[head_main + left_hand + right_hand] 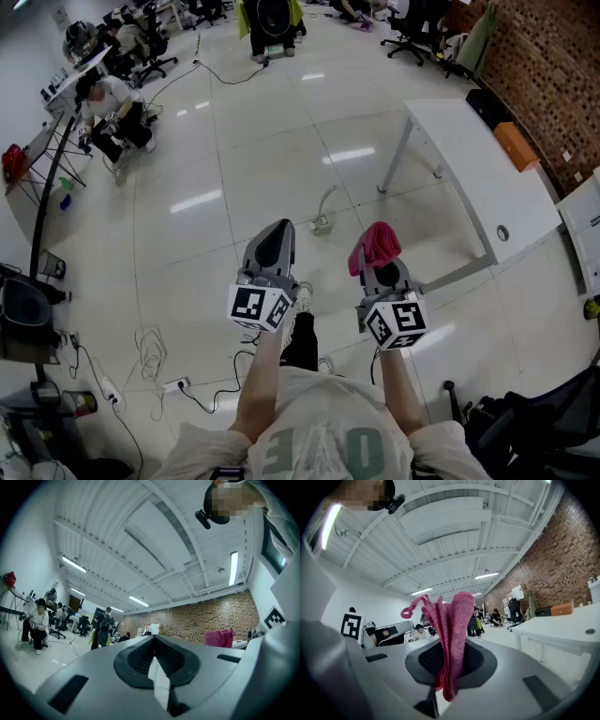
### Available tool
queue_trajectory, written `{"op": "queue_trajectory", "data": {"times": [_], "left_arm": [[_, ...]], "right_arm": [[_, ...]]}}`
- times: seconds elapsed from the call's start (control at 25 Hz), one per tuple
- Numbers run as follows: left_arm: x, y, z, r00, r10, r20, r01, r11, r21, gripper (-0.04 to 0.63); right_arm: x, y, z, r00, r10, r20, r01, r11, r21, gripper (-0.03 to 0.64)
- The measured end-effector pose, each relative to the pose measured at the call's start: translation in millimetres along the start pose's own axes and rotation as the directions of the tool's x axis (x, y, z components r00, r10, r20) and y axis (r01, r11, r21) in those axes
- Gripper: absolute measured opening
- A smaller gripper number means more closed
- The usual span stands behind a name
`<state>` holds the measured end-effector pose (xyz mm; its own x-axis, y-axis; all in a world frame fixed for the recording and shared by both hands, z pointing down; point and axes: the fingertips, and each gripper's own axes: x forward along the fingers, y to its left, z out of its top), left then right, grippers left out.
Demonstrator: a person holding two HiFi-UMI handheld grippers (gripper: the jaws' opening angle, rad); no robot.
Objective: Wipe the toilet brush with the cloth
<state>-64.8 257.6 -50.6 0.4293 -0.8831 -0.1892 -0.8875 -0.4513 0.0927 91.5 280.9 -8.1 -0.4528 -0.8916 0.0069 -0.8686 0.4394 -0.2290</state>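
A pink cloth (374,247) is pinched in my right gripper (382,267), which is shut on it and held out level over the floor. In the right gripper view the cloth (451,634) stands up from between the pressed jaws, folded, with a loop at its top. My left gripper (273,246) is beside it on the left, shut with nothing between its jaws; the left gripper view shows its tips (154,641) pressed together, and the pink cloth (219,637) off to the right. No toilet brush is in view in any frame.
A white table (487,183) stands to the right, by a brick wall (539,75). Cables and a power strip (175,383) lie on the glossy floor at the left. People sit at desks at far left (112,108). Office chairs (412,33) stand at the back.
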Motion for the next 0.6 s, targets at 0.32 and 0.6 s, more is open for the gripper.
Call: {"op": "queue_trajectory", "data": {"times": [0.32, 0.6], "left_arm": [[114.3, 75.9, -20.9, 1.000, -0.001, 0.027, 0.002, 0.999, -0.038, 0.003], [239.6, 155.6, -13.5, 0.998, -0.060, 0.032, 0.060, 0.998, -0.027, 0.003]], "right_arm": [[128.8, -41.4, 9.4, 1.000, 0.012, -0.010, -0.012, 1.000, -0.025, 0.032], [273.7, -72.7, 57.2, 0.999, 0.019, 0.051, -0.017, 1.000, -0.021, 0.032]]}}
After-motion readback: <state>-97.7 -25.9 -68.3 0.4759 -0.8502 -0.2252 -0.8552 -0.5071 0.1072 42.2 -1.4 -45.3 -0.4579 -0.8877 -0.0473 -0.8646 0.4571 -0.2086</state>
